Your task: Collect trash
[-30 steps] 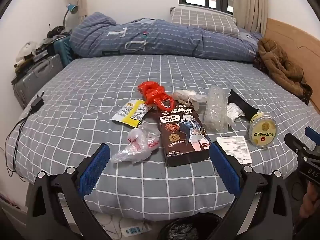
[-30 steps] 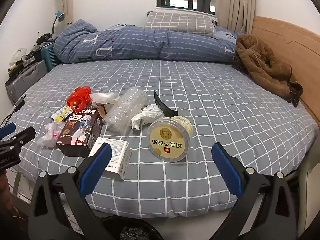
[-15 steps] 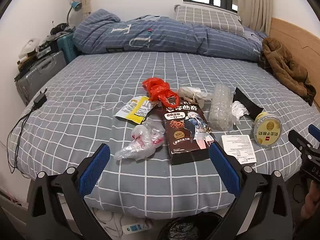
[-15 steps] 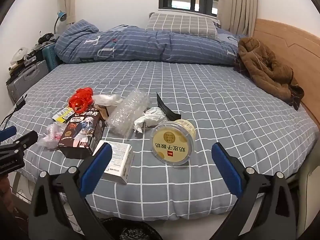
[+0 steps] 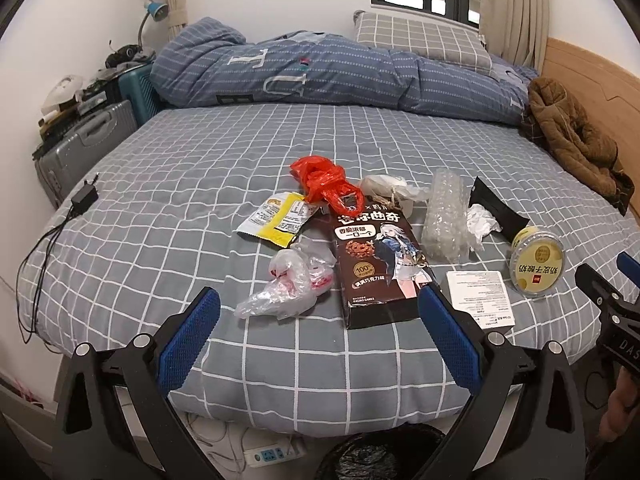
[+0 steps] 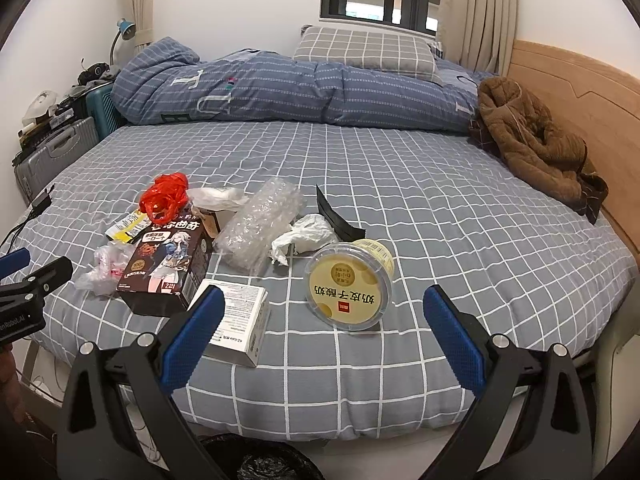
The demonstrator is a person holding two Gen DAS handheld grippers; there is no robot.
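Observation:
Trash lies on the near part of the bed: a dark cookie box (image 5: 380, 264) (image 6: 168, 268), a clear plastic bag (image 5: 292, 284) (image 6: 102, 270), a yellow wrapper (image 5: 280, 218), a red bag (image 5: 324, 180) (image 6: 164, 196), bubble wrap (image 5: 444, 216) (image 6: 260, 224), crumpled tissue (image 6: 304, 234), a white carton (image 5: 478, 300) (image 6: 240, 322) and a yellow yogurt tub (image 5: 536, 262) (image 6: 348, 286). My left gripper (image 5: 320, 336) is open, empty, over the bed's front edge before the box. My right gripper (image 6: 320, 332) is open, empty, just before the tub.
A black-lined bin (image 5: 380, 456) (image 6: 256, 460) stands on the floor below the bed edge. A folded blue duvet (image 5: 320, 72) and a brown jacket (image 6: 532, 140) lie farther back. Suitcases (image 5: 80, 144), a charger cable (image 5: 48, 240) and a power strip (image 5: 272, 454) are at left.
Both grippers have risen slightly and moved closer over the bed, so the trash sits lower and larger in view. Nothing on the bed has moved.

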